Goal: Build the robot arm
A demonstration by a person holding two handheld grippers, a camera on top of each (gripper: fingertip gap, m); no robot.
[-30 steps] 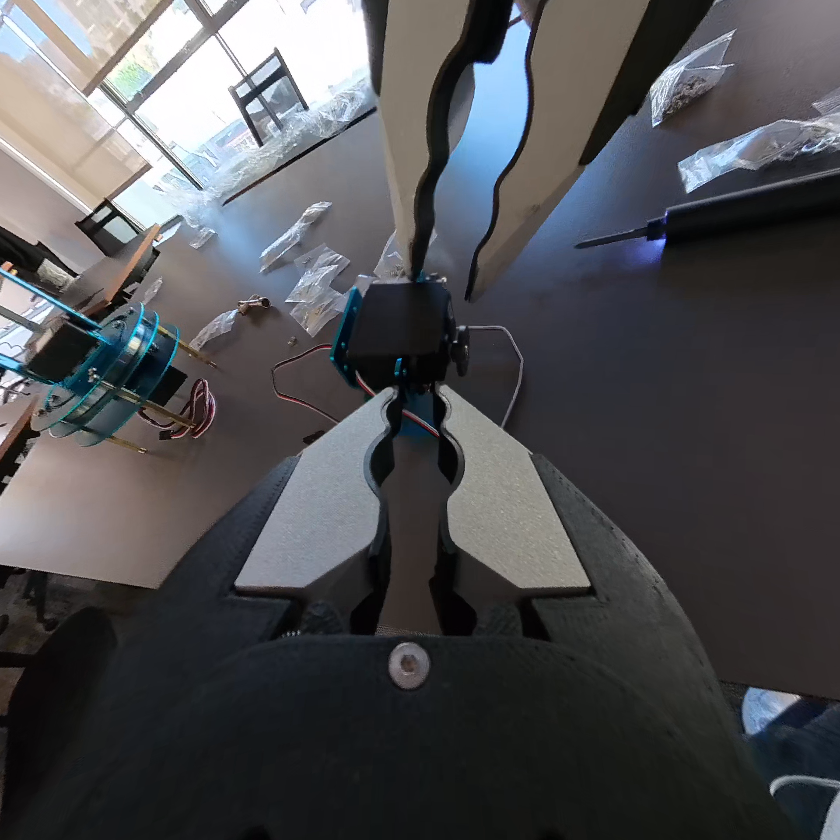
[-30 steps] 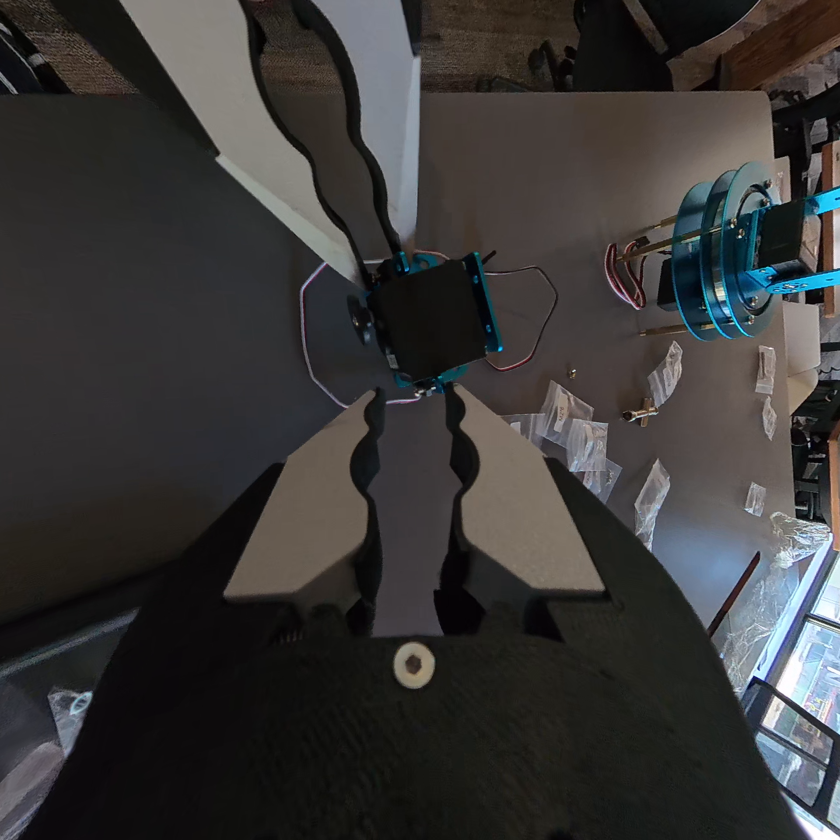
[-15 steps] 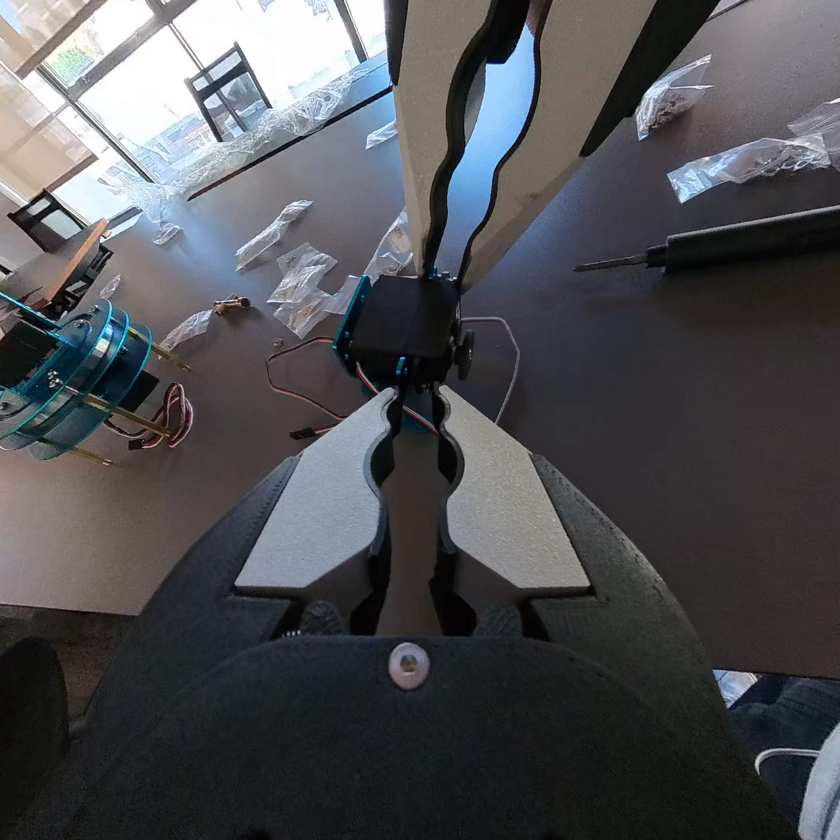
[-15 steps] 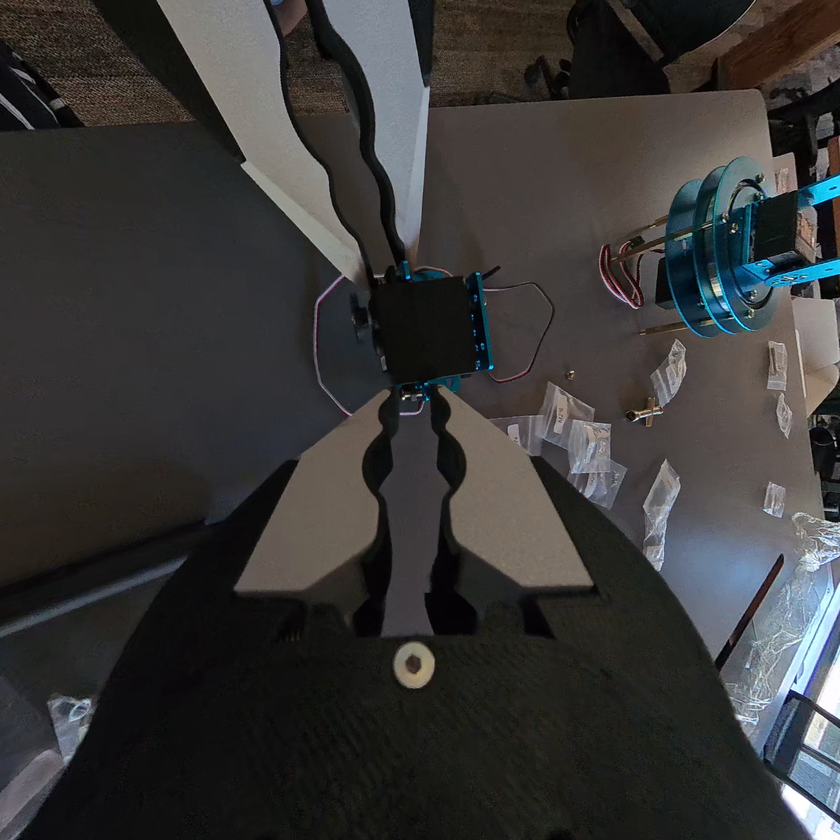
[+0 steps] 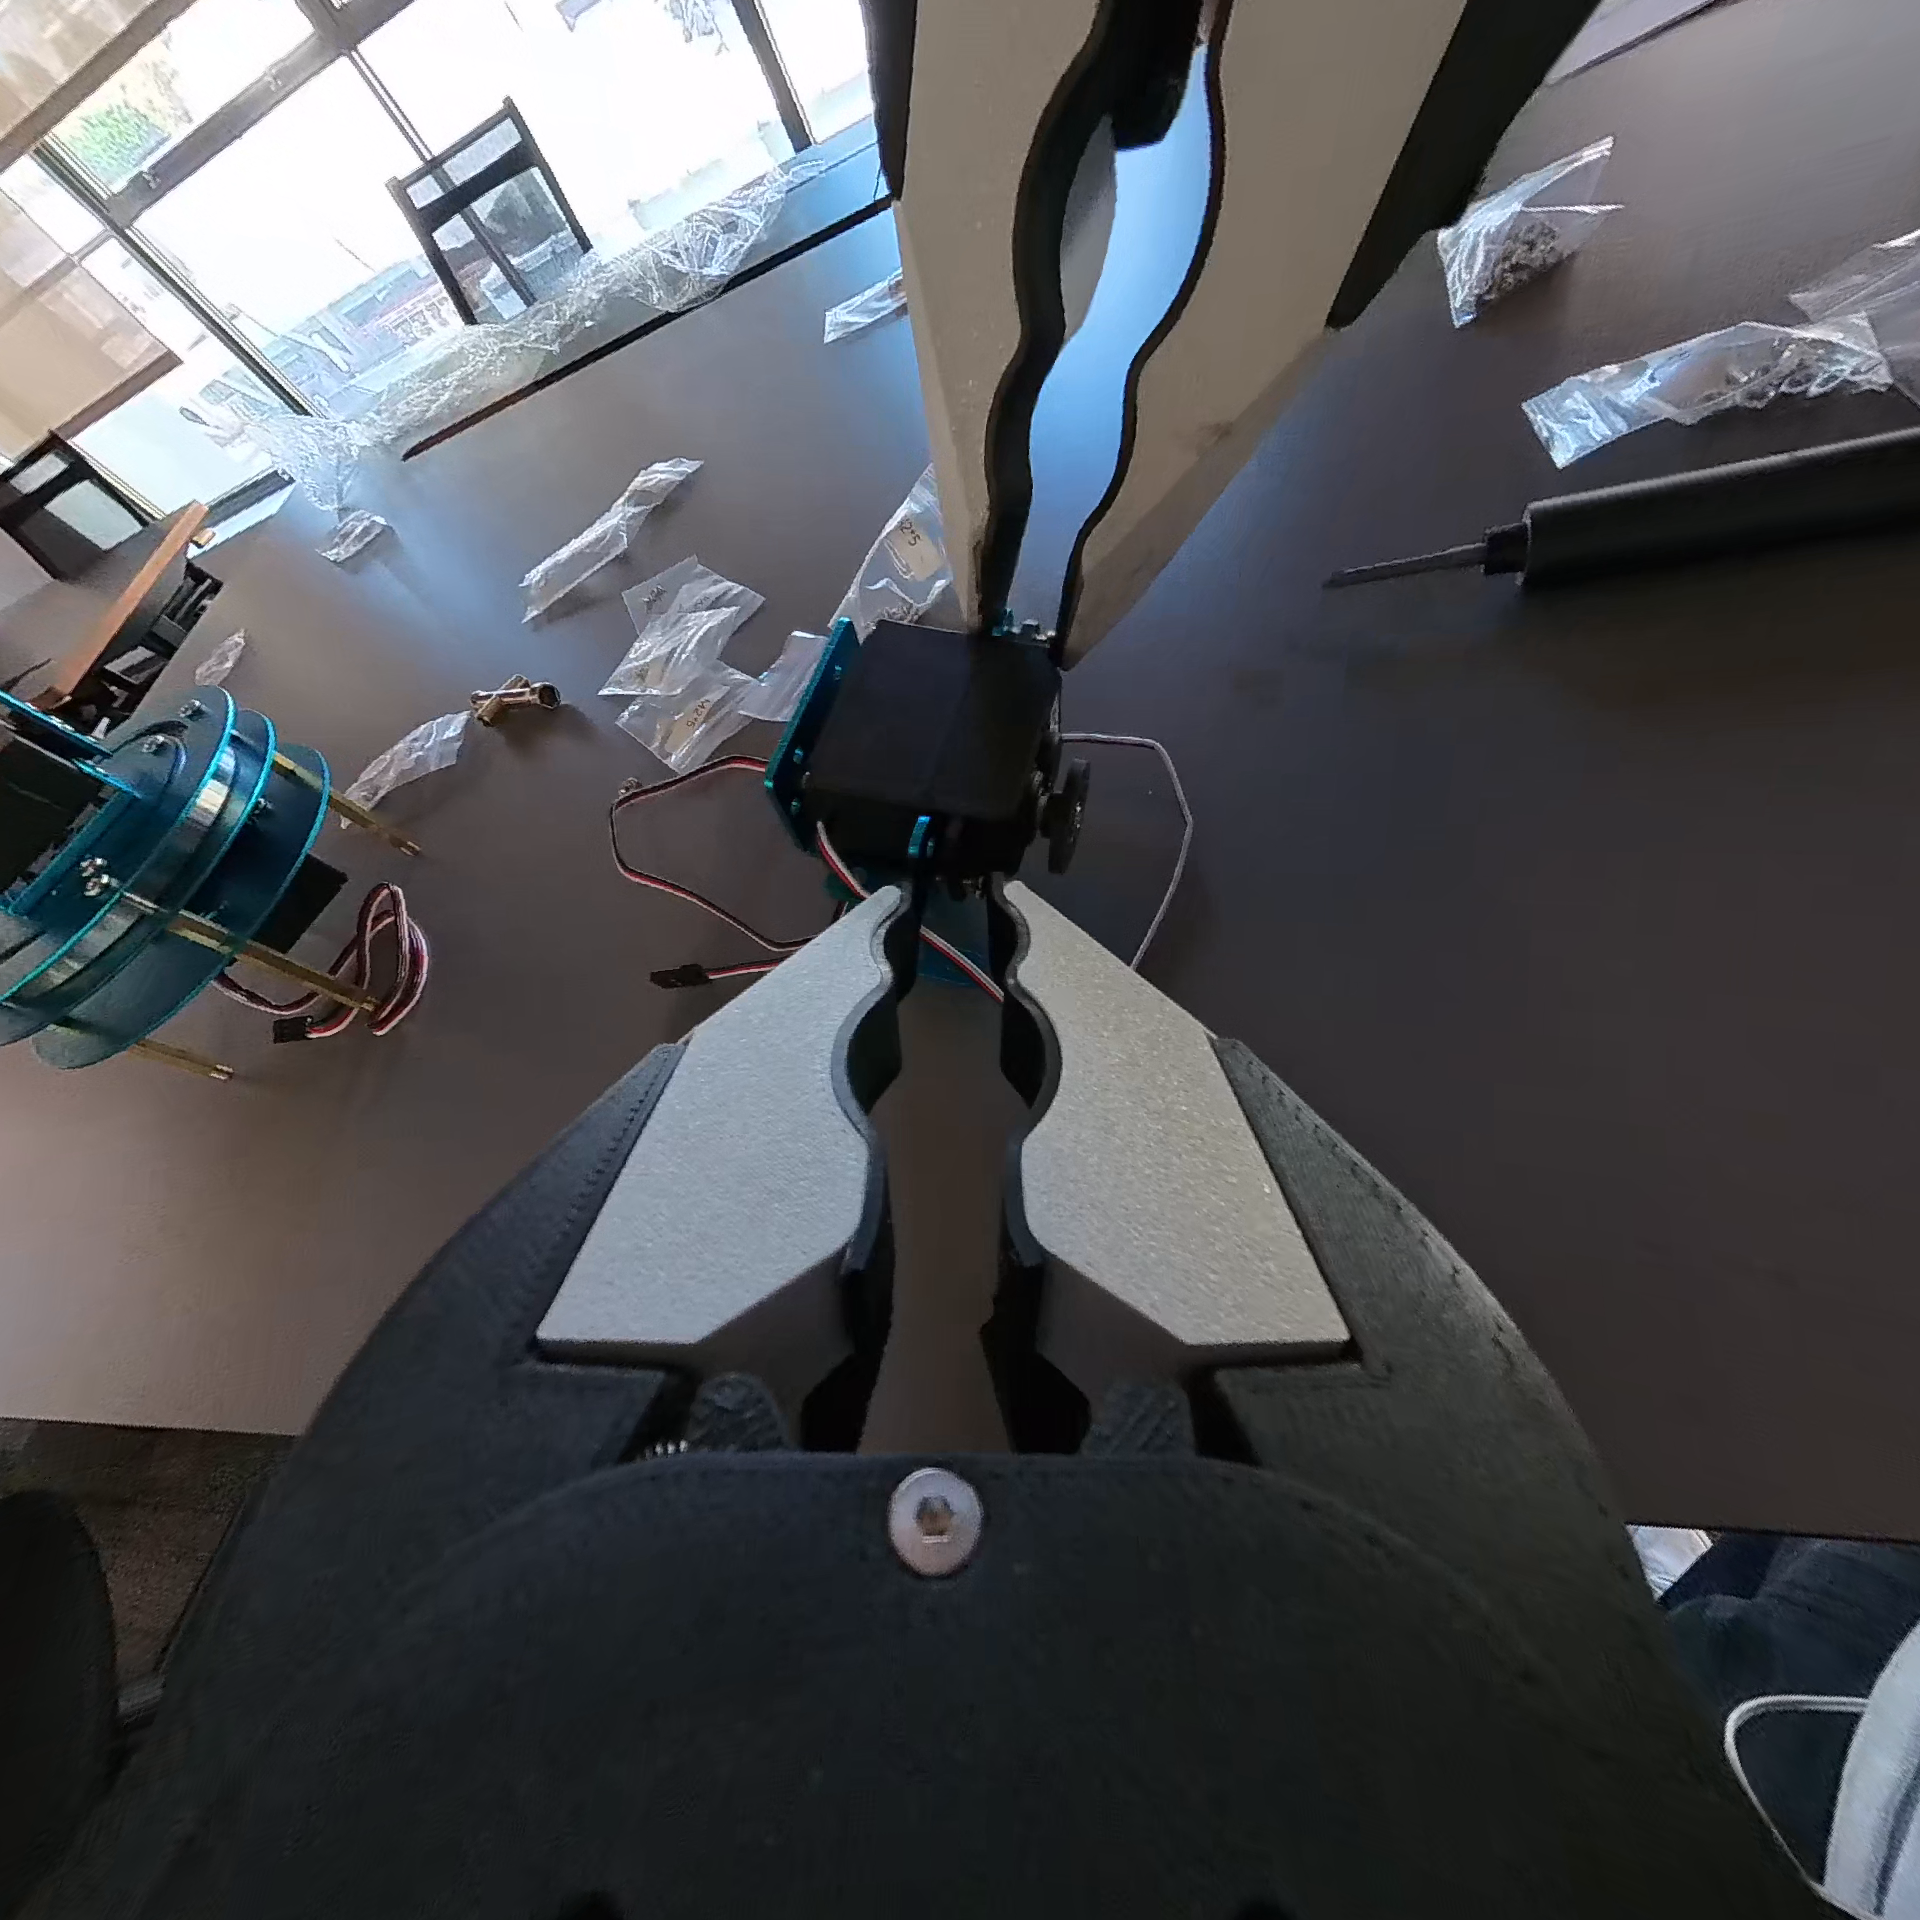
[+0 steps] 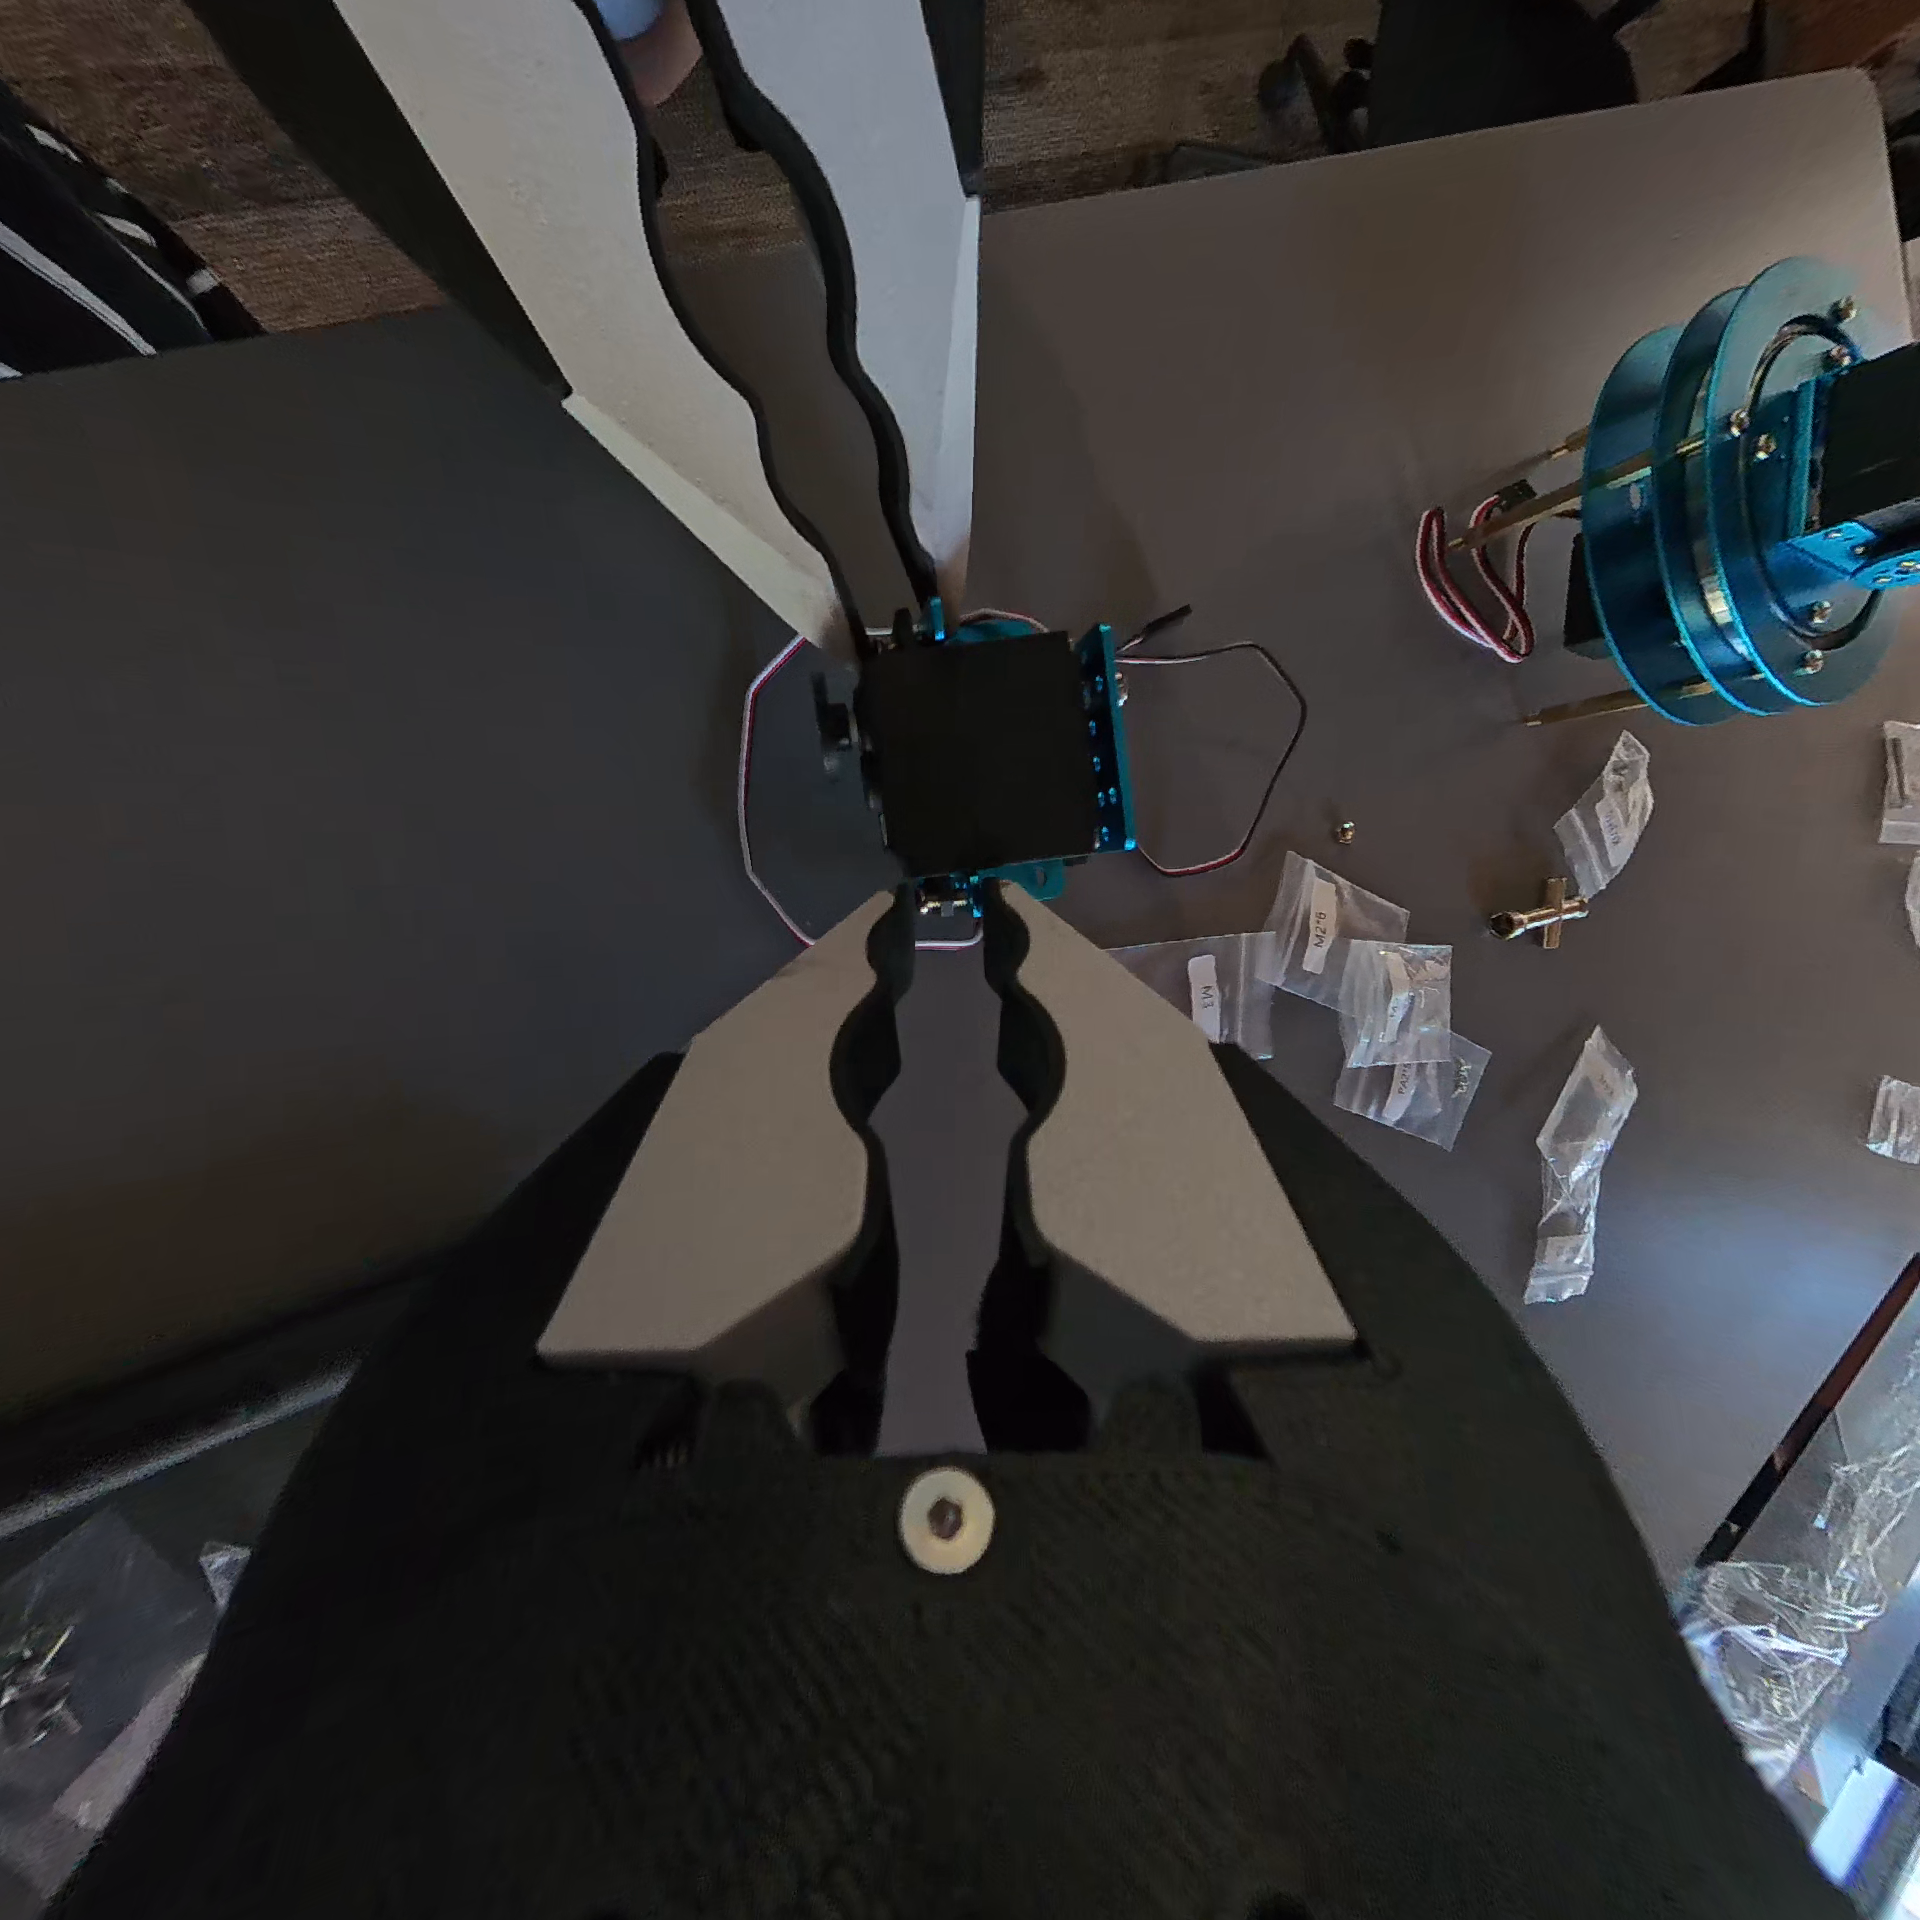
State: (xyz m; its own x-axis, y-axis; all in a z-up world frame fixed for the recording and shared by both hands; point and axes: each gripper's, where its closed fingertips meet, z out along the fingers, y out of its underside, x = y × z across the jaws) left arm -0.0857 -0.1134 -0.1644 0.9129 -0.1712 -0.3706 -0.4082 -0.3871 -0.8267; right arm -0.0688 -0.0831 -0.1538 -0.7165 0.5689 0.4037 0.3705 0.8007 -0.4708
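Note:
A black servo in a blue metal bracket [image 5: 930, 738] with red, white and black wires is held between both grippers over the dark table [image 5: 1455, 1039]. My left gripper [image 5: 951, 904] is shut on the bracket's near blue tab. In this view my right gripper [image 5: 1023, 623] comes in from the top and pinches the far end. In the right wrist view the servo [image 6: 977, 758] sits just past my right gripper [image 6: 940, 904], which is shut on the bracket's near end. There my left gripper [image 6: 894, 634] comes in from the top.
A blue round disc assembly [image 5: 135, 862] [image 6: 1745, 520] stands at the side with looped wires. Several small plastic bags [image 5: 686, 665] [image 6: 1371, 997], a brass cross wrench [image 5: 514, 701] [image 6: 1548, 914] and a black screwdriver [image 5: 1714, 520] lie on the table. Larger hardware bags [image 5: 1704, 384] lie beyond. One gripper's finger ends stand about 5 cm off the other's. About 20 cm separates my left fingertips from the blue round disc assembly [image 5: 135, 862]. My right wrist view [image 6: 1723, 468] looks at it from another angle.
My right gripper has moved in and its jaws have narrowed onto the bracket's end. The servo has turned slightly. My left gripper has stayed shut on its tab.

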